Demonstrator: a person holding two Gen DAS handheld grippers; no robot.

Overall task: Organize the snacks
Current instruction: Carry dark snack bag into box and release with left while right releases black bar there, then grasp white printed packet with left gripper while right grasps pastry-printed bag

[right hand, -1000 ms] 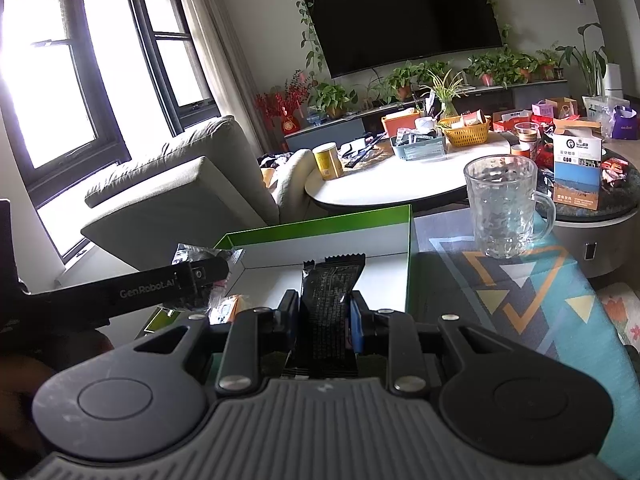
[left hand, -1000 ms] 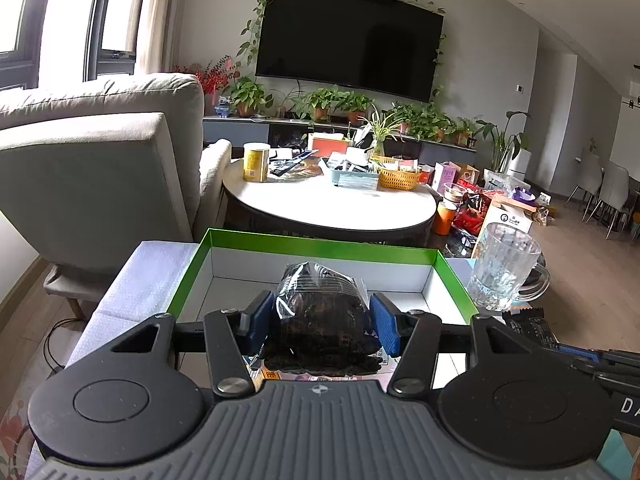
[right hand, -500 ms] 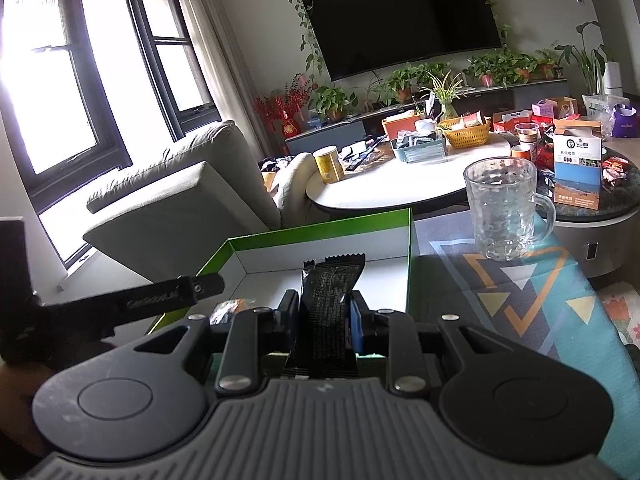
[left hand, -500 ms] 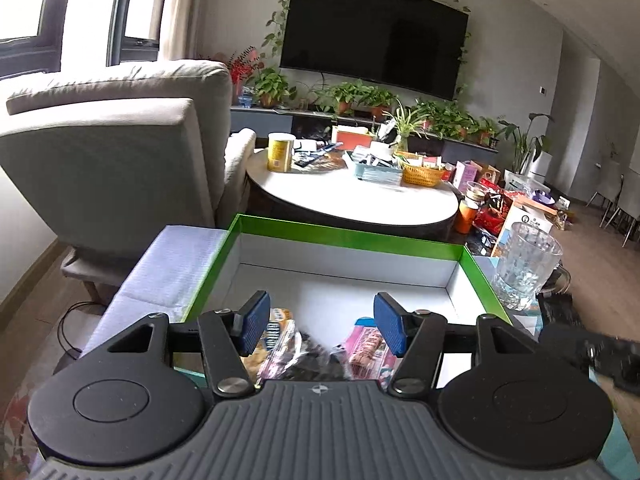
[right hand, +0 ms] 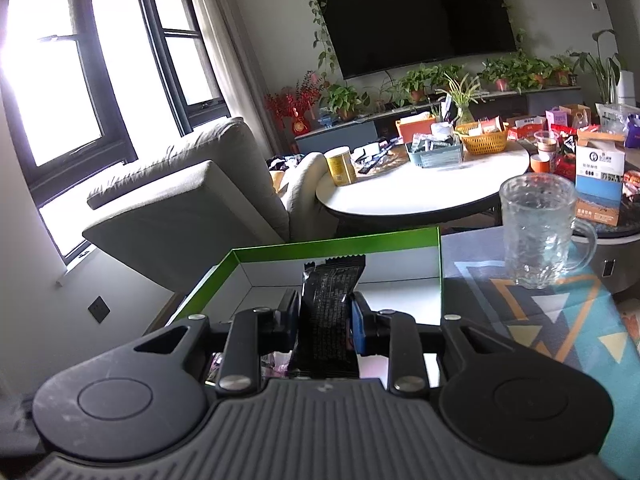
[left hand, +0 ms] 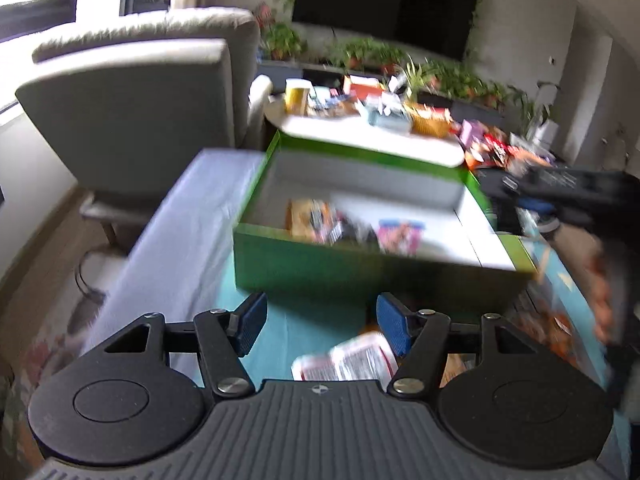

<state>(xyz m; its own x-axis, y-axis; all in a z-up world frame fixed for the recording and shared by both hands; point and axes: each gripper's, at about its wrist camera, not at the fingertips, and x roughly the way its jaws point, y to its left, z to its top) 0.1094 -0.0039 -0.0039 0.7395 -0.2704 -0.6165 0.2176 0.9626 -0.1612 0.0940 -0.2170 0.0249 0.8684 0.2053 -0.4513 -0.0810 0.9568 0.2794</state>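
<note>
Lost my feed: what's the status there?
Left gripper empty, opening, outside the green cardboard box. Right gripper opening around black snack wrapper over box. Nothing blocking.

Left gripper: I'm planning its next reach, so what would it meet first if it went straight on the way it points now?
Probably the green box's near wall, straight beyond the left gripper; blur leaves depth unclear.

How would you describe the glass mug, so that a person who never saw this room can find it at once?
Start at the green box with white inside walls, in the foreground on the patterned teal cloth. Just past the box's right corner, on that cloth, stands the glass mug. It is the only clear, empty vessel there, with a dimpled wall and a handle on its right; the things around it are opaque packets and cartons.
</note>
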